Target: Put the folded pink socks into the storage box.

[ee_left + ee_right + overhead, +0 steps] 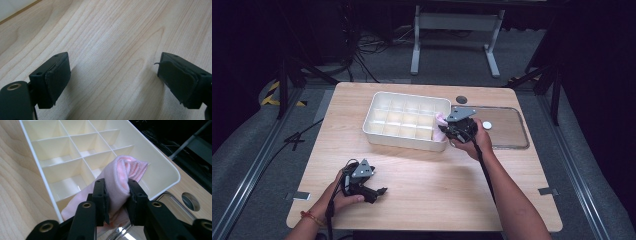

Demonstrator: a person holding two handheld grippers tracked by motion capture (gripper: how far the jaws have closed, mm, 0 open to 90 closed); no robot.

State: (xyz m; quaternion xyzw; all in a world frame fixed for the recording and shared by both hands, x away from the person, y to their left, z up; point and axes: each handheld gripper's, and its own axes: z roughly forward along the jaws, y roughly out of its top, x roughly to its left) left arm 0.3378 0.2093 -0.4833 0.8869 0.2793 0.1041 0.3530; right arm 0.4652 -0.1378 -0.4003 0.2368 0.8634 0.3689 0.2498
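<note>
A white divided tray (pixel 377 131) with several compartments stands at the table's middle back. My right gripper (pixel 446 129) is at the tray's right end, shut on a rolled pink cloth (pixel 441 123). In the right gripper view the pink cloth (pixel 120 185) is pinched between the two black pads and hangs over the tray's (pixel 160 162) near corner compartments. My left gripper (pixel 381 191) rests low on the bare wood near the front left. In the left gripper view its fingers (pixel 56 77) stand wide apart with nothing between them.
A clear lid (pixel 512 131) lies flat to the right of the tray, with a small white disc (pixel 487 125) on it. A dark round hole (pixel 461 99) sits in the tabletop behind it. Cables and a metal stand occupy the floor beyond the table.
</note>
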